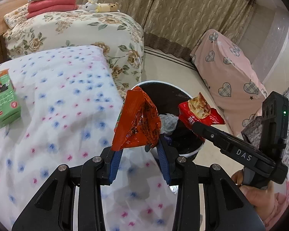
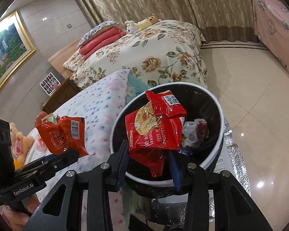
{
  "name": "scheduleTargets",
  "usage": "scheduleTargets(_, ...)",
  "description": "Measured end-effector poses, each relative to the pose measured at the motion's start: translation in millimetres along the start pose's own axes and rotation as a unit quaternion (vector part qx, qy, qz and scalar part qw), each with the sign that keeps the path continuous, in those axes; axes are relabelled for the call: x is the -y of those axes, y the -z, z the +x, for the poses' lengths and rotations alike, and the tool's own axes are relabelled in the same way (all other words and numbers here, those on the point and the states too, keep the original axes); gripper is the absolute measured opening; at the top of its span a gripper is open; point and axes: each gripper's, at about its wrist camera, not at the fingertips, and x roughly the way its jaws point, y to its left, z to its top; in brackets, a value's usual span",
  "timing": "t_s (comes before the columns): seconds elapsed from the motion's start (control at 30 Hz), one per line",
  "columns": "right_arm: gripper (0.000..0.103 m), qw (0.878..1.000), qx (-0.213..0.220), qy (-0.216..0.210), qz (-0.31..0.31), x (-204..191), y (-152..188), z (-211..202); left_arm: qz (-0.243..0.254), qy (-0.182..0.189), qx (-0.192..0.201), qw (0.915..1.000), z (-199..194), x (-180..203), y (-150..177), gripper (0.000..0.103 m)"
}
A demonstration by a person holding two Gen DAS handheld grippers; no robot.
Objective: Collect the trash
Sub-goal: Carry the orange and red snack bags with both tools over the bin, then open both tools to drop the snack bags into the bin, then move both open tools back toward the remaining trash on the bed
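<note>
My left gripper (image 1: 136,150) is shut on an orange-red snack wrapper (image 1: 137,123), held above the bed edge beside the bin. It also shows in the right wrist view (image 2: 62,132). My right gripper (image 2: 147,159) is shut on a red snack packet (image 2: 156,127), held over the mouth of the round black bin (image 2: 212,100) with a white rim. The packet (image 1: 200,111) and bin (image 1: 169,85) show in the left wrist view too. Crumpled plastic (image 2: 192,132) lies inside the bin.
A green carton (image 1: 4,100) lies on the dotted white quilt (image 1: 67,100) at left. A floral bed (image 1: 77,28) with red cushions and a plush toy stands behind. A pink heart-print covered piece (image 1: 231,71) stands right, on tiled floor (image 2: 250,96).
</note>
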Motion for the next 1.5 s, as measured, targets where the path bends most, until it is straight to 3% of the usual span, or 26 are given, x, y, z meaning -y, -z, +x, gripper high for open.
scheduleTargets(0.7, 0.04, 1.0, -0.018, 0.012, 0.011, 25, -17, 14, 0.026, -0.003, -0.024, 0.9994, 34, 23, -18, 0.035)
scheduleTargets(0.9, 0.043, 1.0, -0.022, 0.013, 0.015, 29, -20, 18, 0.032, -0.004, -0.025, 0.9992, 37, 26, -19, 0.04)
scheduleTargets(1.0, 0.046, 0.999, -0.026, 0.013, 0.021, 31, -21, 19, 0.033, -0.007, -0.025, 0.9991, 36, 27, -19, 0.053)
scheduleTargets(1.1, 0.058, 0.999, -0.024, 0.015, 0.028, 34, -20, 18, 0.03, -0.01, -0.021, 0.9993, 33, 25, -17, 0.063)
scheduleTargets(1.3, 0.062, 0.999, -0.015, 0.014, 0.036, 31, -19, 11, 0.018, -0.012, -0.019, 0.9996, 24, 13, -9, 0.063)
scheduleTargets(1.5, 0.075, 0.999, -0.009, -0.004, 0.038, 18, -13, 6, -0.004, -0.018, -0.017, 0.9997, 10, -4, 7, 0.063)
